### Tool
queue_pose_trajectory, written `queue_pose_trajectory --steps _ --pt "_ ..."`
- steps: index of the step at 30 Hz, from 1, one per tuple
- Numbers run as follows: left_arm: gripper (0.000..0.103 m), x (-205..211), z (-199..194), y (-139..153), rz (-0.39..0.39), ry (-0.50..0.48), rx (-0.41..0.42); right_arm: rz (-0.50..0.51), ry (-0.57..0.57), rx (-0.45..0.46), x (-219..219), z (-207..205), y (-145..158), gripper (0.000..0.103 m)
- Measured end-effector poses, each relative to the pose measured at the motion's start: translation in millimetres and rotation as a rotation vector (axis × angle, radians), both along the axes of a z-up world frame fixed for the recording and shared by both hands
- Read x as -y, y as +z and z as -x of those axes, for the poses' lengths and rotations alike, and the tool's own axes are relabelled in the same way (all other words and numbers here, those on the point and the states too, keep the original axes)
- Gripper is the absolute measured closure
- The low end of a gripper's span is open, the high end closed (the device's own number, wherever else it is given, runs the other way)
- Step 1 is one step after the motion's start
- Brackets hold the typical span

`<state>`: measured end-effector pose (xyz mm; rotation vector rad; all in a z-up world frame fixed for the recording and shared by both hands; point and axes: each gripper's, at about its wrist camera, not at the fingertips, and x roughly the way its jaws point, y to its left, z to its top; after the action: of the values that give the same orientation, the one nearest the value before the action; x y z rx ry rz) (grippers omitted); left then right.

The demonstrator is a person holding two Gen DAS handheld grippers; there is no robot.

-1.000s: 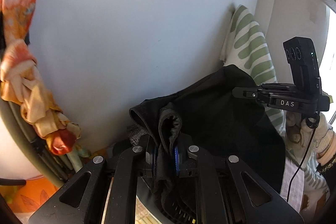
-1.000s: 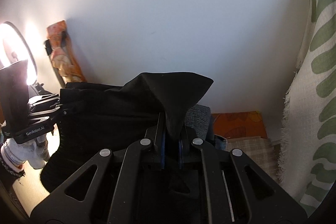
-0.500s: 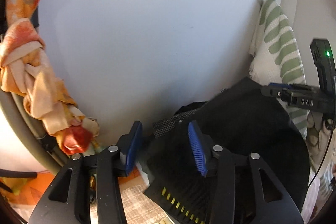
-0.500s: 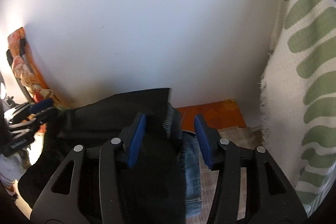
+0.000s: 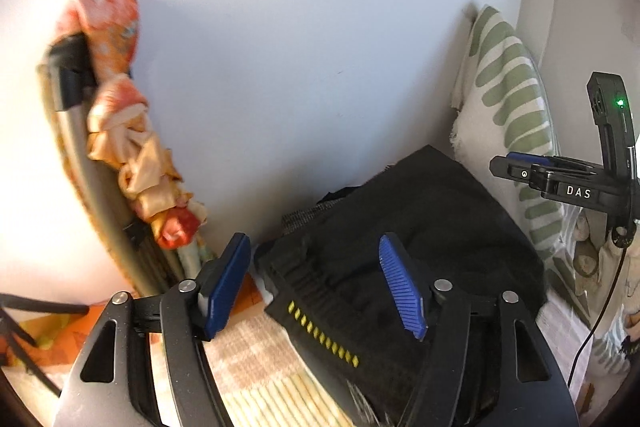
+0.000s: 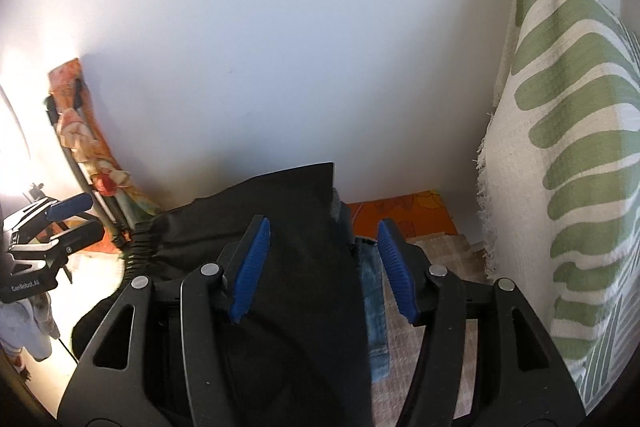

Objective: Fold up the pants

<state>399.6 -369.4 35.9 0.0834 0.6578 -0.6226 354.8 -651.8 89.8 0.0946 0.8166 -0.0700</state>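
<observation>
Left wrist view: one pair of black pants (image 5: 420, 239) is lying folded in a heap on a checked cloth (image 5: 256, 359), close to a white wall (image 5: 300, 27). A row of small yellow marks along one edge is running from centre toward lower right; the pile's long axis is stretching from lower centre up toward the right. The left gripper (image 5: 316, 291) is hovering over it w/ its two blue-padded fingers (image 5: 224, 287) spreading apart, pads off the fabric, the pants' edge below and between them. One right gripper (image 5: 524, 167) is showing at far right, nothing seen in it. One green-striped cloth (image 5: 508, 115) is standing behind the pants; one bundle of orange patterned fabric (image 5: 132, 155) is hanging at left.

Right wrist view: same single pair of pants (image 6: 280, 227), its gathered waistband at left, one corner pointing up toward the wall (image 6: 280, 27); long axis running roughly left-right across the frame. The right gripper (image 6: 324, 267) is opening, two blue fingers (image 6: 252, 267) apart; the dark cloth is lying under the left-hand pad, not pinched. One strip of blue denim (image 6: 374, 311) is lying between the fingers, on the checked cloth (image 6: 436, 251). An orange cloth (image 6: 400, 215) is lying beyond. The left gripper (image 6: 68, 223) is at far left, fingers apart.
</observation>
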Motion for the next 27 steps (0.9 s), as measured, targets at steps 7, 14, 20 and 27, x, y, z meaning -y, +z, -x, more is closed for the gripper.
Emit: queue_pose_trajectory --steps 7,14,20,27 --pt "0.034 -29 42 21 0.030 -0.014 0.007 0.007 -0.038 0.020 -20 36 19 0.032" --pt "0.026 -65 96 35 0.023 0.006 0.038 0.022 -0.045 0.022 -53 89 35 0.031" --pt "0.022 -95 145 38 0.032 0.029 0.053 0.023 -0.049 0.063 -88 144 46 0.017" --pt "0.021 -128 208 32 -0.002 0.055 0.094 0.039 -0.020 0.103 -138 207 50 0.017"
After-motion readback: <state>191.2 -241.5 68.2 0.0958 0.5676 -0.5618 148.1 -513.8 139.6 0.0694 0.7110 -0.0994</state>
